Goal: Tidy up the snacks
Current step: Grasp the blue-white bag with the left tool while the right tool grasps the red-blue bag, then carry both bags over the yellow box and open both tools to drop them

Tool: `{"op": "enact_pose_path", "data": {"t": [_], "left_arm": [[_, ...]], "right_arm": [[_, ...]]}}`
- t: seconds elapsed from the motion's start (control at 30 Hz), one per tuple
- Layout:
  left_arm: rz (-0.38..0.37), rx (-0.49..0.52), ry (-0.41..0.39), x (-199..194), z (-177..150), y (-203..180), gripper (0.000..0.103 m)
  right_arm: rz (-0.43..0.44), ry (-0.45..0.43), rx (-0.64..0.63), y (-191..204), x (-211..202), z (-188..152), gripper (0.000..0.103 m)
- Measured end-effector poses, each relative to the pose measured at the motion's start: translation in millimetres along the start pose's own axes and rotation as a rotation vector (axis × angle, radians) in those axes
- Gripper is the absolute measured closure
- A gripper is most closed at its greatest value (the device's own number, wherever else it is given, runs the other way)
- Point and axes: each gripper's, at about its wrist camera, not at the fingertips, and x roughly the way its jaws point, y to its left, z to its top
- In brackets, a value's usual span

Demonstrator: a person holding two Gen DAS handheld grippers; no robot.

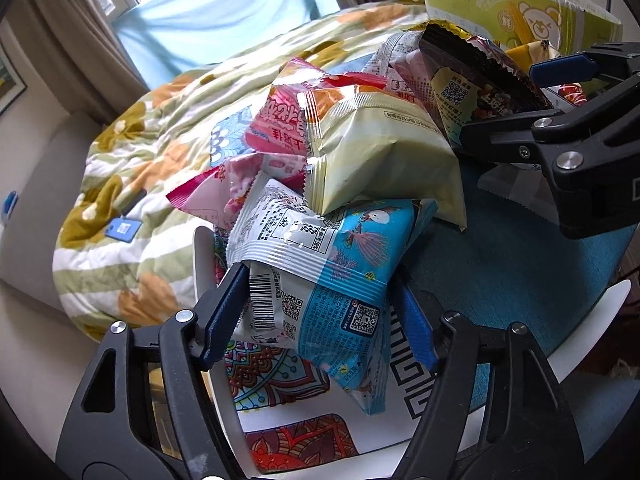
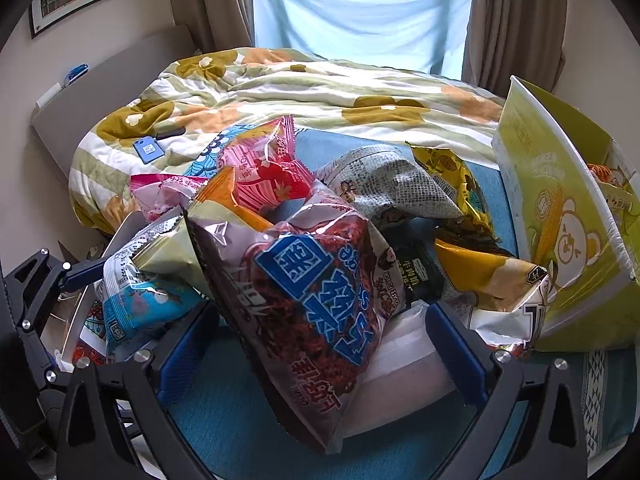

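Observation:
A pile of snack bags lies on a teal-covered table [image 1: 520, 272]. My left gripper [image 1: 320, 320] is shut on a blue-and-white snack bag [image 1: 340, 264] at the pile's near edge, its blue pads pressing both sides. A pale green bag [image 1: 380, 160] rests on top of that bag. In the right wrist view my right gripper [image 2: 320, 352] stands open, straddling a brown bag with blue characters [image 2: 320, 292]; the pads [image 2: 456, 356] stay clear of it. The left wrist view shows the right gripper [image 1: 500, 100] around that dark bag at the upper right.
An open yellow-green carton with a bear and corn print [image 2: 560, 220] stands at the right, with snacks inside. Pink [image 2: 264, 172], grey [image 2: 392, 188] and yellow [image 2: 484, 272] bags fill the pile. Behind is a bed with a floral quilt [image 2: 320, 88] and a blue phone [image 2: 146, 148].

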Motion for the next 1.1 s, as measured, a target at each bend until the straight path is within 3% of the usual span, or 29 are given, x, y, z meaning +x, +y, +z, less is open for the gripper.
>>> {"op": "enact_pose_path", "data": {"t": [0.4,0.5,0.57,0.6,1.1], "left_arm": [[-0.021,-0.078,0.019,-16.9,-3.4,8.4,0.042],[-0.018,-0.099,0.017,-22.6,-3.5,12.3,0.042],[-0.016,-0.110,0.015,-26.3,-3.3,15.0,0.042],[-0.011,-0.114,0.013,-28.8,-3.2,15.2,0.042],[0.020,-0.160,-0.076,-94.1,13.5,20.8,0.042]], "right_arm": [[0.000,0.008,-0.014,-1.7,9.5,4.0,0.000],[0.010,0.008,-0.026,0.3,10.1,6.1,0.015],[0.031,0.020,-0.032,1.1,11.8,6.6,0.036],[0.041,0.023,-0.030,1.3,12.1,6.6,0.039],[0.063,-0.064,-0.015,-2.3,-37.5,14.3,0.049]]}}
